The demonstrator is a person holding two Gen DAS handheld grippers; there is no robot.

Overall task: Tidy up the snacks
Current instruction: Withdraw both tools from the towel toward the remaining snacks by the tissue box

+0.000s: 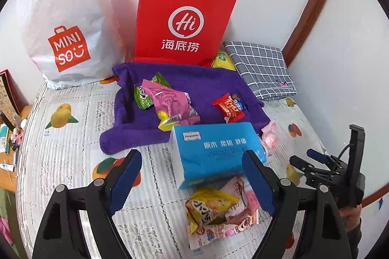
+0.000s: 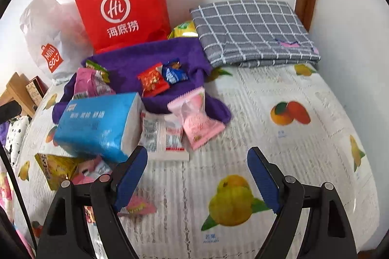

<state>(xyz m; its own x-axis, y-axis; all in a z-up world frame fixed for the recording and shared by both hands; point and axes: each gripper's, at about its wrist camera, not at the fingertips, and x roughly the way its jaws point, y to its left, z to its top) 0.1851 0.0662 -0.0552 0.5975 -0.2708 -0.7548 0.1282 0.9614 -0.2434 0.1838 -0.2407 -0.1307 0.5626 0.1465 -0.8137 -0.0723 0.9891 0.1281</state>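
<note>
Surface: a table (image 2: 279, 93) under a fruit-print cloth, pushed against a white wall, so the bags at the back can lean upright.
Collecting spot: a purple towel (image 1: 199, 81) spread in front of the red paper bag (image 1: 182, 23); it seems to serve as the place where snacks are gathered.
Already on the towel: a pink packet (image 1: 172, 103) lying over a green packet (image 1: 143, 98), and to their right a red candy pack (image 1: 228, 108) touching a blue one (image 2: 173, 74).
Still loose: a yellow snack pack (image 1: 209, 208) and pink wrappers just in front of the blue tissue box (image 1: 214, 154); a pale pink pouch (image 2: 197, 118) half on the towel's near edge; a white-and-red packet (image 2: 163, 137) beside the box.
Obstacle: the tissue box sits between the loose snacks and the towel, partly resting on them.
Left gripper (image 1: 192, 176): jaws spread wide, holding nothing, hovering over the yellow pack, probably the next pick.
Right gripper (image 2: 197, 176): jaws likewise apart and empty, above bare cloth, near the white-and-red packet.
Background: a white Miniso bag (image 1: 65, 23) and a folded grey checked cloth (image 2: 250, 30), apparently not involved.
Progress: roughly half sorted, by my estimate.
</note>
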